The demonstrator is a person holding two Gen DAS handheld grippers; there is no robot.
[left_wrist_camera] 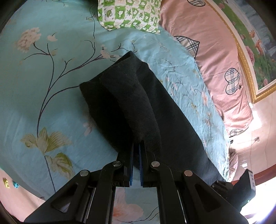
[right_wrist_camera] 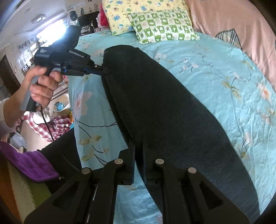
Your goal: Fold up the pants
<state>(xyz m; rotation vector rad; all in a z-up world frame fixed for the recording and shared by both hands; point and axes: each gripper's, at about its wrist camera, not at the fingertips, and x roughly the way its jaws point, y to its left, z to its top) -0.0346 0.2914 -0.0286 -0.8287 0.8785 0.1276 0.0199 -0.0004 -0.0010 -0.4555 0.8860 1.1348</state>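
Note:
Dark navy pants (left_wrist_camera: pixel 138 106) lie lengthwise on a light blue floral bed sheet (left_wrist_camera: pixel 34 96). My left gripper (left_wrist_camera: pixel 137 144) is shut on one edge of the pants and lifts a fold of cloth off the bed. In the right wrist view the pants (right_wrist_camera: pixel 172 110) stretch across the bed. My right gripper (right_wrist_camera: pixel 138 144) is shut on their near edge. The left gripper (right_wrist_camera: pixel 101 68) shows there too, held in a hand and pinching the far corner of the pants.
A green checked pillow (left_wrist_camera: pixel 129 13) and a pink quilt with plaid hearts (left_wrist_camera: pixel 215 60) lie at the head and far side of the bed. A yellow pillow (right_wrist_camera: pixel 124 13) sits behind. A purple towel (right_wrist_camera: pixel 29 162) hangs beyond the bed's edge.

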